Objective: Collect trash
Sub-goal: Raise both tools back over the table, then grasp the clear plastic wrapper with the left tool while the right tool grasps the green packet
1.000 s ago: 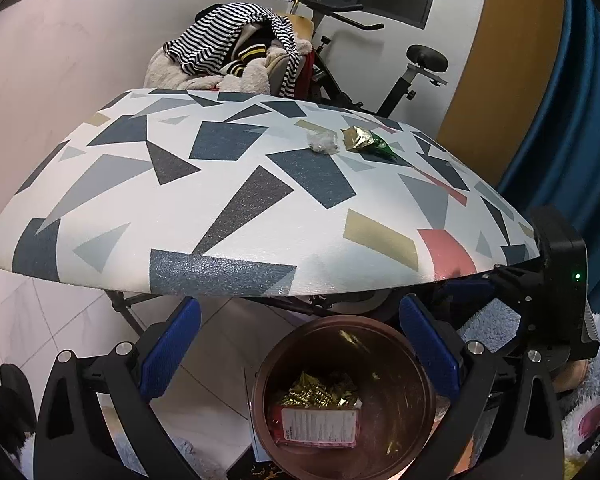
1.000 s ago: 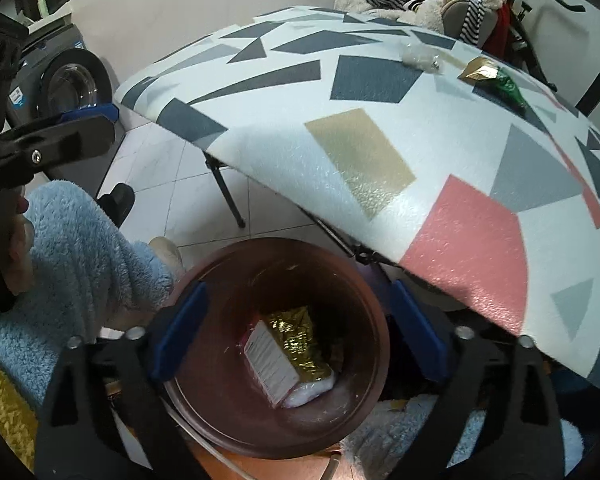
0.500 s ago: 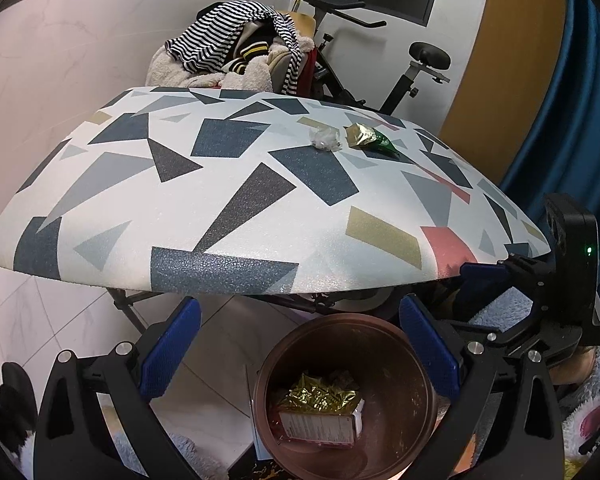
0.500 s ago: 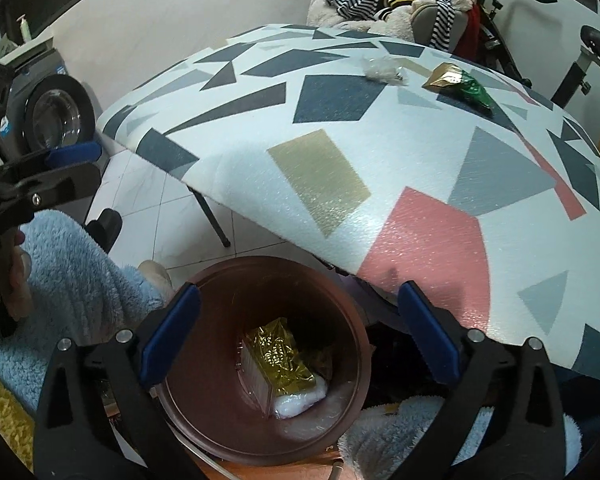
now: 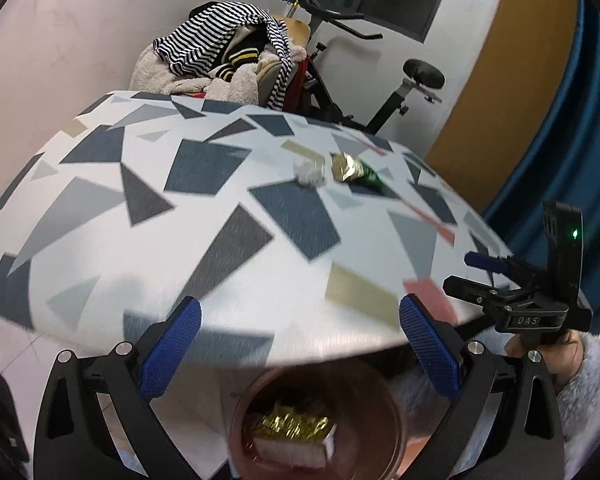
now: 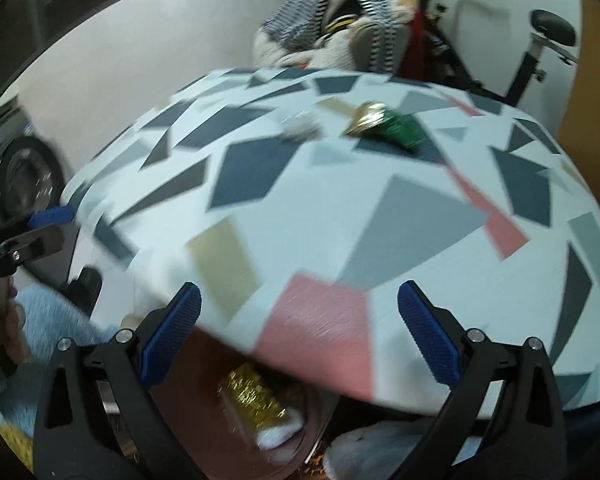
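- My left gripper (image 5: 300, 344) has its blue fingers (image 5: 171, 352) spread wide, holding nothing, above the brown bin (image 5: 316, 420) with gold wrappers inside.
- On the patterned bench (image 5: 220, 216) lie a crumpled white scrap (image 5: 310, 172) and, just beside it, a gold-green wrapper (image 5: 354, 170).
- My right gripper (image 6: 299, 334) is also wide and empty.

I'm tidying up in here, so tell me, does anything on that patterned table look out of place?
Yes. Two bits of litter lie side by side on the far part of the table: a crumpled clear wrapper and a gold and green wrapper. The rest of the trash is already in the brown bin below the near edge.
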`<state>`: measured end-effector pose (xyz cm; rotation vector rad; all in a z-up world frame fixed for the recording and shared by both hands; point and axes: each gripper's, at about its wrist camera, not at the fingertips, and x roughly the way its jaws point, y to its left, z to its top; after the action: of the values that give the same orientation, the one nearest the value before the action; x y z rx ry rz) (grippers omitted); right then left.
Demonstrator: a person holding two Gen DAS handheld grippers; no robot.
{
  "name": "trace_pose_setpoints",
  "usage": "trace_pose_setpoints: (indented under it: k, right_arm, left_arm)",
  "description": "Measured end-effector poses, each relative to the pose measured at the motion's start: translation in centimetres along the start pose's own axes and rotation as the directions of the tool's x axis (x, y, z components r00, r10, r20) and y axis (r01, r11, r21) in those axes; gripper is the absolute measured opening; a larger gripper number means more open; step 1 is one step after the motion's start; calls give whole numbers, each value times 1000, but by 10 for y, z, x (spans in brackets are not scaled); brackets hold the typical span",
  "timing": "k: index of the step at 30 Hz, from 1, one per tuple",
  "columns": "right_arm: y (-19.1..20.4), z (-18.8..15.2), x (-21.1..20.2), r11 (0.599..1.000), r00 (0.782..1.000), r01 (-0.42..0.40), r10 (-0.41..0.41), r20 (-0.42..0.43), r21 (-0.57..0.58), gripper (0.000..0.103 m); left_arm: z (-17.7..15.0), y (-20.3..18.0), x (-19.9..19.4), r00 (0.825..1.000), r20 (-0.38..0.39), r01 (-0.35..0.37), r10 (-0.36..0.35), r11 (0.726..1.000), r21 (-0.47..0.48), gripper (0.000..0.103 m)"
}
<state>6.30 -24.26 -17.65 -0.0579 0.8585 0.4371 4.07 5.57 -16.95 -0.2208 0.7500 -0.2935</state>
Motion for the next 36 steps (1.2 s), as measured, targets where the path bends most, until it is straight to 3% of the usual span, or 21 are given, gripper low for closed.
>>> trace_pose_setpoints:
  k: [12,17,21,23,26,28,33,36]
  right_arm:
    - [-74,47,14,987,997,62,-67,31,151,97]
    - [-85,58,24,985,997,71,-77,31,155,97]
    - [-94,70,33,983,996,74,-80,30,170,97]
    - [-98,74,37,982,996,76,-82,26,174,97]
    - [-106,81,44,980,996,77,-82,20,182,96]
    - [-112,87,51,979,998,64,-68,11,195,95]
    - [-119,108,76,987,999,31,-27,-24,158,93]
    - [-120,128,98,991,998,22,-14,-60,135,93]
  left_arm:
    - [83,-20,91,996,-83,36,-31,998,58,97]
    - [117,-17,149,992,-124,-10,17,998,60,97]
    - [130,-22,191,984,-166,-50,70,991,123,97]
    - [134,-28,209,979,-182,-63,92,985,162,92]
    - [138,-32,235,964,-231,-81,130,974,211,70]
    - [137,-30,248,948,-282,-83,149,969,233,36]
    - [132,-21,227,963,-257,-18,76,975,221,34]
    - [130,-9,204,973,-228,7,23,991,131,34]
